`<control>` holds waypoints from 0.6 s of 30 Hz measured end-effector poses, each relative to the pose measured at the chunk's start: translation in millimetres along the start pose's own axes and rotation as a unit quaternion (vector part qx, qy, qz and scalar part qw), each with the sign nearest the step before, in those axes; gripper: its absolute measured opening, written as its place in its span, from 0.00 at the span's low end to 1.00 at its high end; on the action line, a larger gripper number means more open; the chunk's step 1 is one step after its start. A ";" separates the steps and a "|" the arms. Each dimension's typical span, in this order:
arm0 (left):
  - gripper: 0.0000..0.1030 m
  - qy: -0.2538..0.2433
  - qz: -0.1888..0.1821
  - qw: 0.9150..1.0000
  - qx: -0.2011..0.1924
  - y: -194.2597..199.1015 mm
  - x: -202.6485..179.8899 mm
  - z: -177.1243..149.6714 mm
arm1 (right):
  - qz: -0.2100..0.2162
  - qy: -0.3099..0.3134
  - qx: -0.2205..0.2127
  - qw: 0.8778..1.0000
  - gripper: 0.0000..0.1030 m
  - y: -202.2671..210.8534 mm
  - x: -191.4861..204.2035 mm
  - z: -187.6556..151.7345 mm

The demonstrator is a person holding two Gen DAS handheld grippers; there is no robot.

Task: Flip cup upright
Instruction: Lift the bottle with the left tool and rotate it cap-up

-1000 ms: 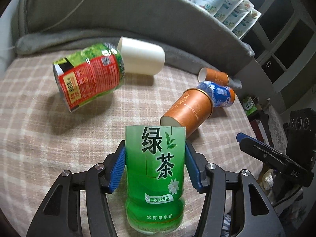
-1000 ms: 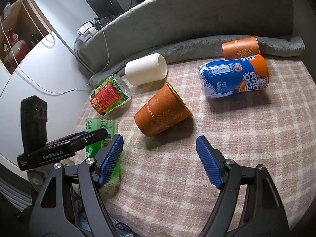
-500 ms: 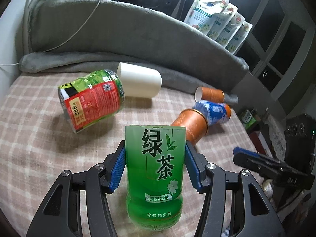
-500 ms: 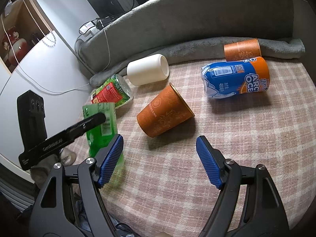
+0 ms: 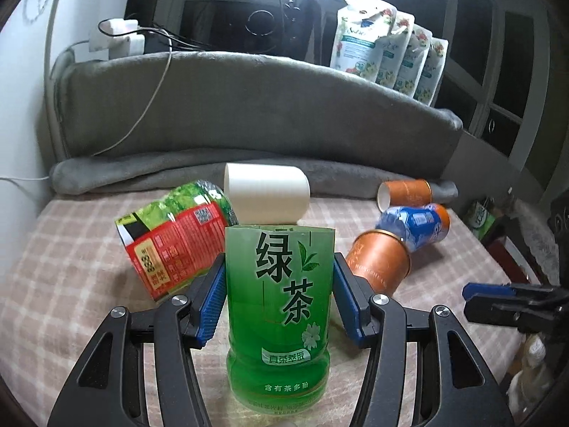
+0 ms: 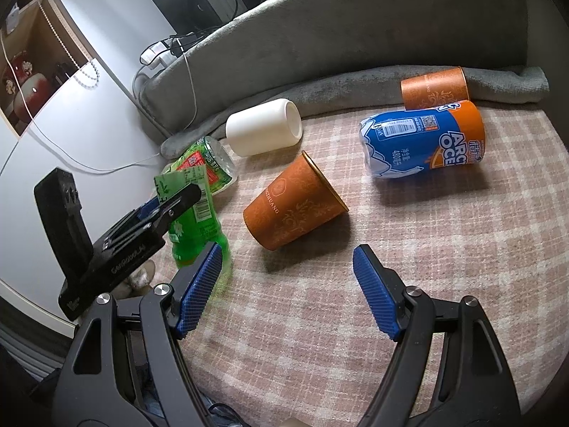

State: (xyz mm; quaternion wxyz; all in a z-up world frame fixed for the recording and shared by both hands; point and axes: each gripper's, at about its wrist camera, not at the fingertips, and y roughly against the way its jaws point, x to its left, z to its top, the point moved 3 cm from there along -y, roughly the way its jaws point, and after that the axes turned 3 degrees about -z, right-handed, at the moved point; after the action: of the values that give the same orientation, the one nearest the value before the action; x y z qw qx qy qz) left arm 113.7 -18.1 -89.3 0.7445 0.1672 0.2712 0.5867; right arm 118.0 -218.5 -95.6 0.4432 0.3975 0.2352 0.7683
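Observation:
My left gripper (image 5: 279, 302) is shut on a green tea cup (image 5: 281, 306), which stands nearly upright with its open end up and its base at the checked cloth (image 5: 64, 284). The same green cup (image 6: 193, 220) shows at the left in the right wrist view, held by the left gripper (image 6: 167, 206). My right gripper (image 6: 286, 291) is open and empty above the cloth, just in front of an orange paper cup (image 6: 293, 206) that lies on its side.
Lying on their sides are a red-and-green cup (image 5: 174, 238), a white cup (image 5: 266, 197), a blue-and-orange cup (image 6: 423, 144) and a second orange cup (image 6: 434, 87). A grey padded backrest (image 6: 355, 35) rims the far side.
My left gripper has tilted the green cup up from leaning to nearly upright and set it lower toward the cloth. The right gripper has stayed still and open.

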 end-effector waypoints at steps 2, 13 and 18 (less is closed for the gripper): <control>0.53 -0.002 0.000 1.000 -0.004 3.9 -0.2 -1.4 | 0.001 -0.001 -0.002 1.000 0.76 0.0 -0.1 0.7; 0.53 -0.008 -0.006 1.000 0.003 23.3 -1.8 -7.8 | 0.002 0.007 -0.010 1.000 0.76 7.9 12.4 -1.3; 0.53 -0.004 -0.016 1.000 0.009 29.6 -1.7 -10.9 | 0.003 0.011 -0.012 1.000 0.76 9.7 16.6 -2.5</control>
State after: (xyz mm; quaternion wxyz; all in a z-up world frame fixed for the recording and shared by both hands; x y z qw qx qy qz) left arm 83.7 -12.9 -80.9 0.7532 0.1724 0.2759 0.5716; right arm 106.4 -208.9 -83.4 0.4431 0.3846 0.2300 0.7764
